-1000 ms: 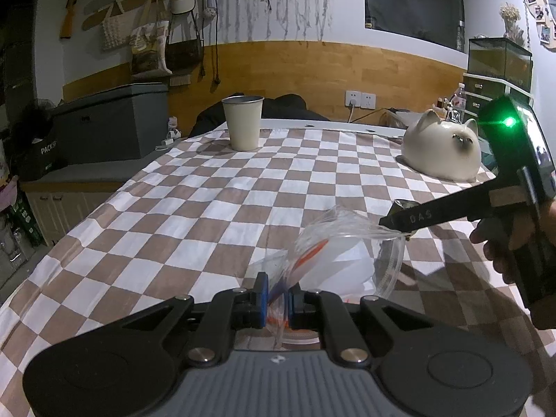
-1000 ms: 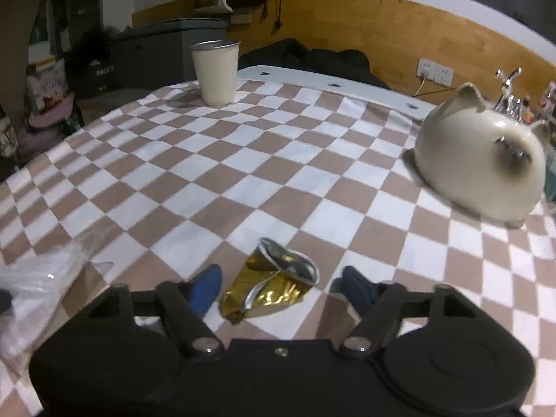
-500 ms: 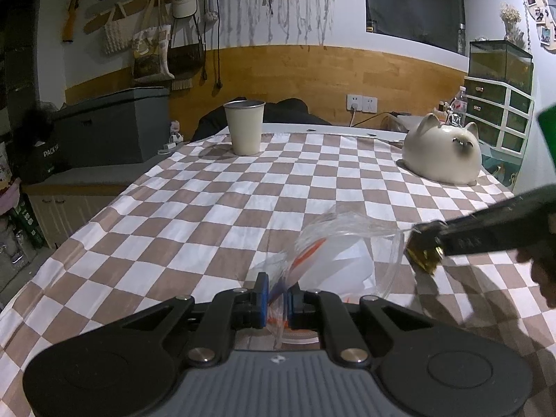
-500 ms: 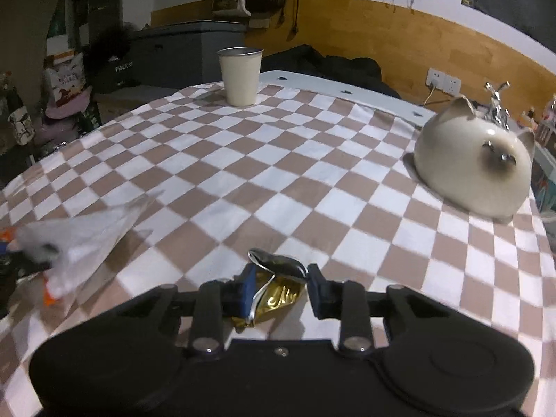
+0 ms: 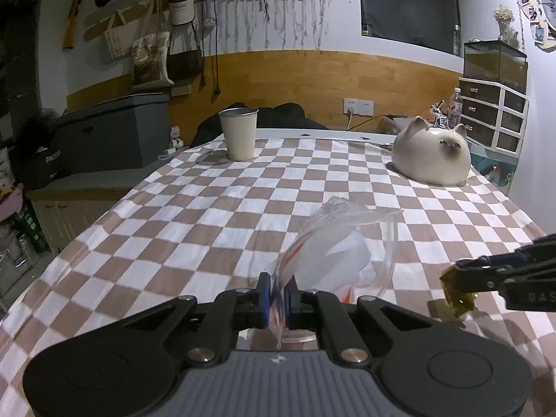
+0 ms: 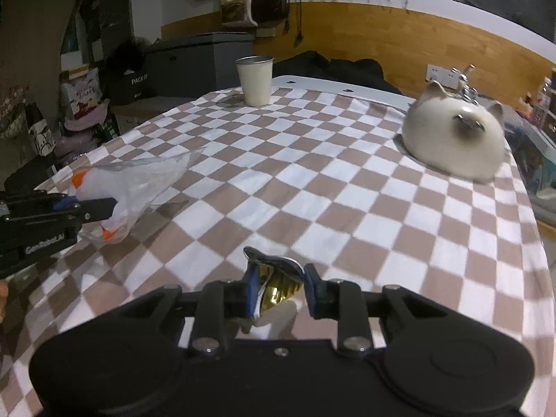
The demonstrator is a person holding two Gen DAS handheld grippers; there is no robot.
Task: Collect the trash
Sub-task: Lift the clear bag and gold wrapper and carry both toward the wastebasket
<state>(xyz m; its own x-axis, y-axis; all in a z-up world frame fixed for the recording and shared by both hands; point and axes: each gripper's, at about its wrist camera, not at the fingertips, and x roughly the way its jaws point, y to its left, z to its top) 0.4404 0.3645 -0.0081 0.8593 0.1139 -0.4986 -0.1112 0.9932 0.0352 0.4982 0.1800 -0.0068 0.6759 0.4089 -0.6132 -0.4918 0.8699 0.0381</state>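
Risk on the left wrist view sits with the bag. Your left gripper (image 5: 277,299) is fully closed on a bunched strip of the clear plastic bag with orange markings (image 5: 342,250), whose body rests on the brown-and-white checked tablecloth (image 5: 208,222) with its mouth sagging toward the right. You pinch only one edge, so the mouth may collapse flat, and a piece pushed at it would slide off onto the cloth. At the right edge your right gripper (image 5: 462,283) carries the crushed gold foil wrapper (image 5: 458,299) just above the cloth, near the bag but not touching it. Coming in too low could shove the bag and tug the film out of the left pads.

From the right wrist view, the right gripper (image 6: 280,286) has just been closing, and the gold wrapper (image 6: 276,279) is pinched between its blue pads (image 6: 252,286). The piece sits toward the left pad, with its silver flap sticking out beyond the tips. I judge that hold shallow: a quick swing or a bump on the bag rim could twist the slick foil free. The bag (image 6: 139,182) and left gripper (image 6: 87,208) lie well off to the left. The cream cup (image 6: 255,80) and the cat-shaped ceramic piece (image 6: 455,139) stand far from that path.
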